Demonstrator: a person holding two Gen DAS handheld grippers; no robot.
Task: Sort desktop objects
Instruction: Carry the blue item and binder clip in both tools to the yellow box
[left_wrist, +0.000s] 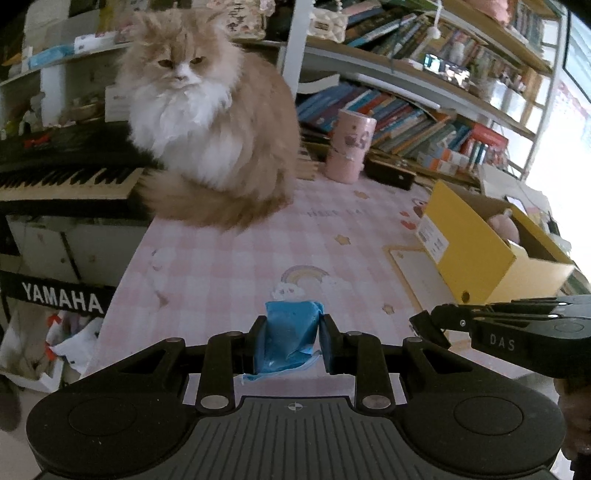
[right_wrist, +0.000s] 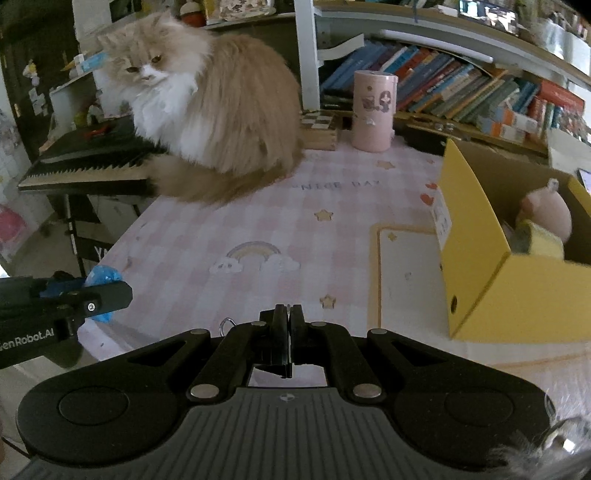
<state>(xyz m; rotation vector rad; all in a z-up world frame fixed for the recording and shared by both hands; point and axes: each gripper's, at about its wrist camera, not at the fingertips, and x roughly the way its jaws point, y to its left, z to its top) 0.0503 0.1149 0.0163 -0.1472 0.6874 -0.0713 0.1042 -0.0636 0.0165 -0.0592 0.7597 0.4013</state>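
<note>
left claw (left_wrist: 291, 338): you've got it clamped on the blue packet (left_wrist: 290, 332)
right claw (right_wrist: 289, 325): pinched closed, nothing visible in it
cat (left_wrist: 207, 122): sitting on your table (left_wrist: 229, 266)

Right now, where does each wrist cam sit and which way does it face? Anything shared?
Left wrist: on the left gripper, angled down across the pink desk mat toward the cat; own jaws shut on a blue packet, right gripper entering from the right.
Right wrist: on the right gripper, jaws shut, facing the same way, yellow box at right; left gripper at left.
Shared: cat, mat, pink canister, box, bookshelves.
</note>
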